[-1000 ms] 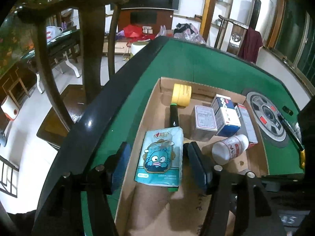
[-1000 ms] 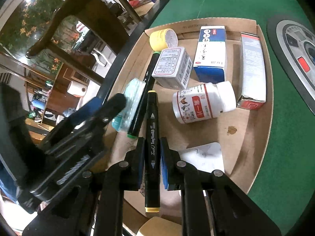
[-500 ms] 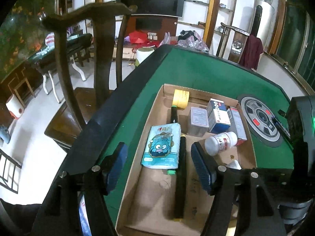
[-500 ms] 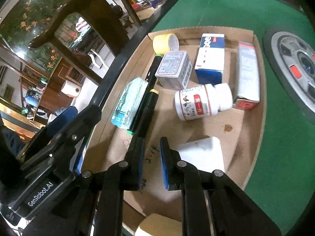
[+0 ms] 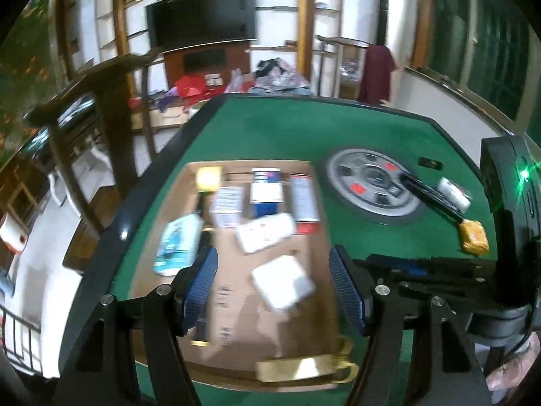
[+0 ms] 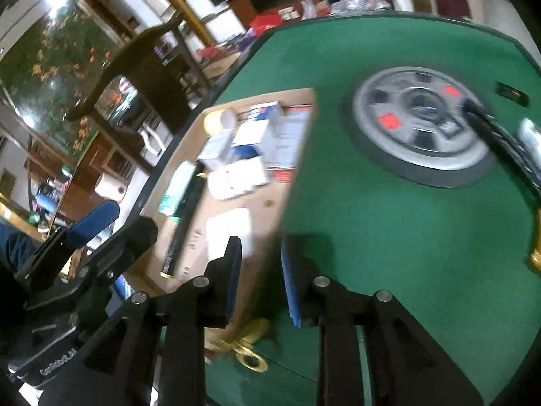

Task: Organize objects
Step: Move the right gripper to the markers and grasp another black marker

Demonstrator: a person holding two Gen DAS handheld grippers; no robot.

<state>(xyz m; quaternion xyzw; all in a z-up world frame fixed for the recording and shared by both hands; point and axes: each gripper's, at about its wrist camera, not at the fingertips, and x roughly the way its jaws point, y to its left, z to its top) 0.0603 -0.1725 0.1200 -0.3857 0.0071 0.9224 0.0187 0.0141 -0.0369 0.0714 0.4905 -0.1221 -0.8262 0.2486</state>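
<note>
Cardboard tray (image 5: 306, 176) of objects ahead of open left claw (image 5: 272, 291)

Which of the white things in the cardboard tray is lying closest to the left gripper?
The flat white square pad, alone in the near part of the tray, between the left gripper's fingers; the white bottle lies farther back.

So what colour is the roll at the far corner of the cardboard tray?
Yellow roll, clearest in left wrist view.

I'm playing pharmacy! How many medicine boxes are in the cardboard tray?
3, side by side at the far end of the cardboard tray: a white box, a blue-and-white box, a red-and-grey box. Blur may hide more.
</note>
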